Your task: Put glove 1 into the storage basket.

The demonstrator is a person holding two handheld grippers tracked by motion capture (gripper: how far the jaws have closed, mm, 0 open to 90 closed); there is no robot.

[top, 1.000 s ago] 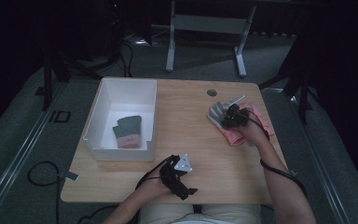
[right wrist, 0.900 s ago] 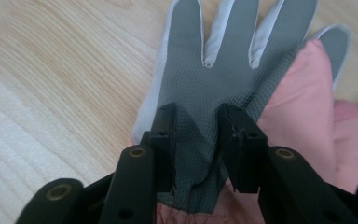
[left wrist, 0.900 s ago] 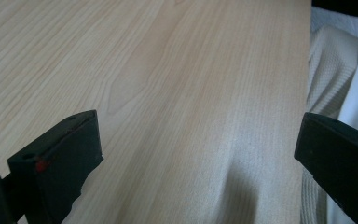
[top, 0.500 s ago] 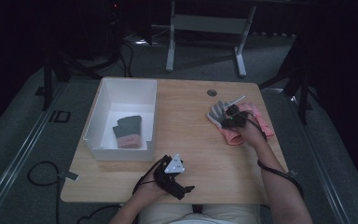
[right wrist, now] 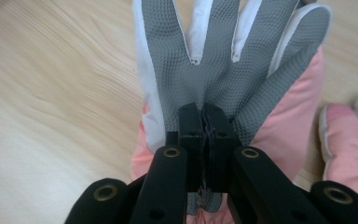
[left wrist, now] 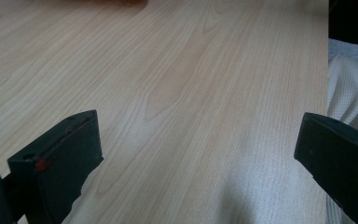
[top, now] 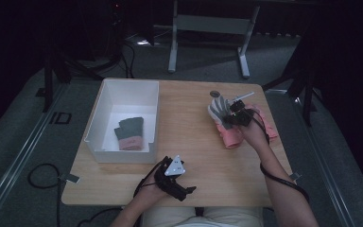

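Left gripper (top: 172, 178) is idling over bare table (left wrist: 177, 93), jaws standing wide apart, nothing between them. Right gripper (right wrist: 207, 126) is pinching the grey-palmed glove (right wrist: 223, 60), jaws clamped together on its palm; fingers fanning ahead, pink glove (right wrist: 349, 154) lying alongside.

Bin (top: 103, 113) sits at table (top: 189, 127) left; folded glove pair (top: 130, 134) inside it. Glove (top: 220, 111) at table right, apparently atop another glove (top: 231, 137); a third (top: 269, 125) just beside. Small disc (top: 214, 93) behind them.
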